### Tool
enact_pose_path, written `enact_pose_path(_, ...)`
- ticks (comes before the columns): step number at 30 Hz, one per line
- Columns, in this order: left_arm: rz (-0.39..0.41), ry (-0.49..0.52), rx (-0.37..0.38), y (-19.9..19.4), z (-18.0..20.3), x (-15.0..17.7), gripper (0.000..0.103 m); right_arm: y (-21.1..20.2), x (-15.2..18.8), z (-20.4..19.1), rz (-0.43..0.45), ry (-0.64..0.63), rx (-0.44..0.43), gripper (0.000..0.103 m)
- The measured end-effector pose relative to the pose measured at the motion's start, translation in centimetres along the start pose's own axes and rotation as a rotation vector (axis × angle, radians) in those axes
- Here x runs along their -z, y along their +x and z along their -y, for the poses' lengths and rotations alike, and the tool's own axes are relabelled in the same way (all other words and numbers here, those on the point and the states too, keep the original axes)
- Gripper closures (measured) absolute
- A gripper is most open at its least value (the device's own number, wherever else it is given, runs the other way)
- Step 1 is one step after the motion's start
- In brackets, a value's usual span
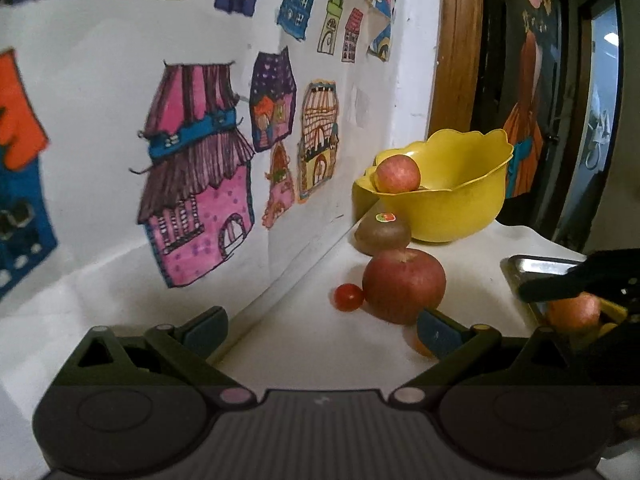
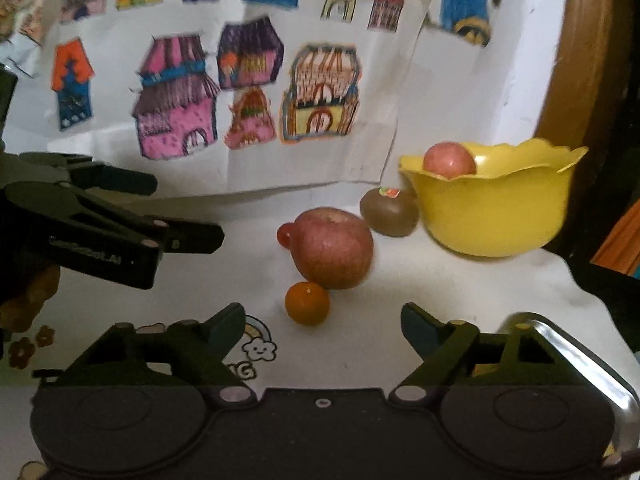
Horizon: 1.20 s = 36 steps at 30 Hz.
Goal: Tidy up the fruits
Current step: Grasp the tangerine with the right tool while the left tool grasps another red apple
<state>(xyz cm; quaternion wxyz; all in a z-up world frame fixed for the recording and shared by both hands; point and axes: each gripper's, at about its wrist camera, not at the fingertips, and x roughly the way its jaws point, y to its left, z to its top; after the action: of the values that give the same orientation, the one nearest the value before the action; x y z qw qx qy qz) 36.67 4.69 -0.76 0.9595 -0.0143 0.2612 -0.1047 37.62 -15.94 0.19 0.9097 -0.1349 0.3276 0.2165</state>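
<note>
A big red apple [image 1: 404,286] [image 2: 332,252] sits on the white table with a cherry tomato [image 1: 349,297] [image 2: 285,234] at its left. A kiwi [image 1: 383,234] [image 2: 389,214] with a sticker lies behind it. A small orange [image 2: 307,303] [image 1: 418,344] lies in front of the apple. The yellow bowl [image 1: 460,216] [image 2: 492,220] holds another apple [image 1: 398,174] [image 2: 449,160]. My left gripper [image 1: 320,330] [image 2: 184,210] is open and empty, short of the big apple. My right gripper [image 2: 324,328] is open and empty just before the orange.
A metal tray [image 1: 536,265] [image 2: 588,364] at the right holds a reddish fruit [image 1: 574,312], partly hidden by a right gripper finger [image 1: 560,284]. A wall with house drawings [image 1: 200,184] stands close on the left. A dark doorway [image 1: 532,80] lies beyond the bowl.
</note>
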Motion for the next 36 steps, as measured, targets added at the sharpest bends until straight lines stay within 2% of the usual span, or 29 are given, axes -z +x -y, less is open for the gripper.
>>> enact_pose_path(10,0.002,0.004,0.032,2.0,0.1,-0.1,0.0,4.1,-0.9,0.3,-0.075,0.001,-0.035,0.044)
enact_pose_path(12,0.012,0.01,0.038,2.2,0.4,-0.3,0.0,4.5,-0.9,0.4,-0.08,0.002,-0.036,0.049)
enact_pose_path(16,0.025,0.011,0.045,2.5,0.6,-0.6,0.0,5.1,-1.0,0.6,-0.087,0.016,-0.054,0.052)
enact_pose_path(23,0.029,0.028,0.059,3.1,1.1,-0.8,0.001,5.6,-0.9,0.1,-0.095,-0.002,-0.065,0.068)
enact_pose_path(31,0.035,0.026,0.073,3.5,1.4,-0.9,0.001,5.3,-0.4,0.0,-0.081,-0.015,-0.044,0.069)
enact_pose_path(36,0.035,0.048,0.095,4.1,1.6,-0.8,0.001,3.3,0.1,0.9,-0.06,0.001,-0.046,0.069)
